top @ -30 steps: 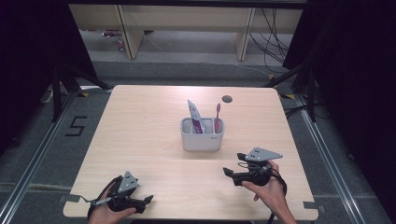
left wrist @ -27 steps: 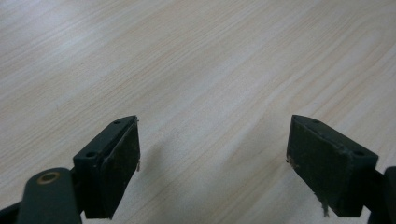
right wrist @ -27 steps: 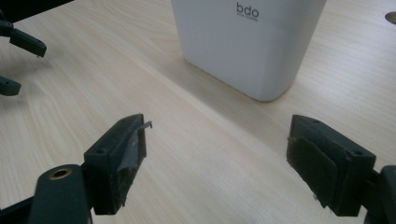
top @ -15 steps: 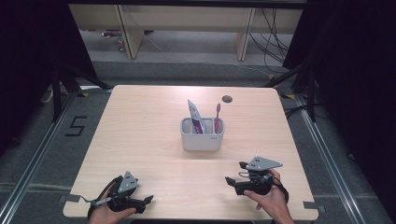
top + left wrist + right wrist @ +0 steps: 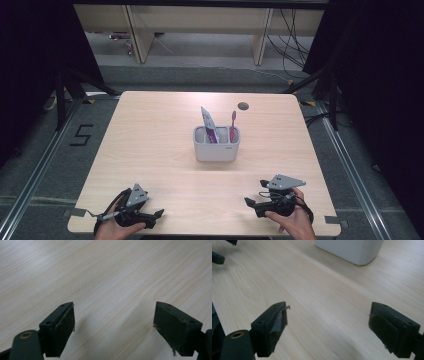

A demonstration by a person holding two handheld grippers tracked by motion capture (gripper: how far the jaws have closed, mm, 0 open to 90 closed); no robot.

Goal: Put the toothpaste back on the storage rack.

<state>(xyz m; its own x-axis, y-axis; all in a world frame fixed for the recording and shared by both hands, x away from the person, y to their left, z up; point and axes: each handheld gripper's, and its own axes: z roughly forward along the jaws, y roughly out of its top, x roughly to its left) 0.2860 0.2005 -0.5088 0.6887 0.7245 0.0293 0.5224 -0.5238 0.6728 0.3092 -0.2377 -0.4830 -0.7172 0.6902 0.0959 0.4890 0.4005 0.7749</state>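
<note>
**Both grippers empty at the near edge, caddy mid-counter**

The white caddy [image 5: 216,144] stands near the middle of the counter [image 5: 150,130], well ahead of my hands. A white and purple tube [image 5: 209,125] leans up out of its left part and a pink toothbrush [image 5: 232,125] stands upright in its right part; the tube's print is too small for me to read, and a faint mark low on the caddy's front wall is illegible too. In my right gripper view the caddy's top is cut off by the frame.

My right gripper [image 5: 251,202] has just been opening its jaws; they stand wide with nothing between them. My left gripper [image 5: 159,214] also gapes wide over bare wood, holding nothing.

A "5" [image 5: 82,135] is marked on the floor to the left.
</note>
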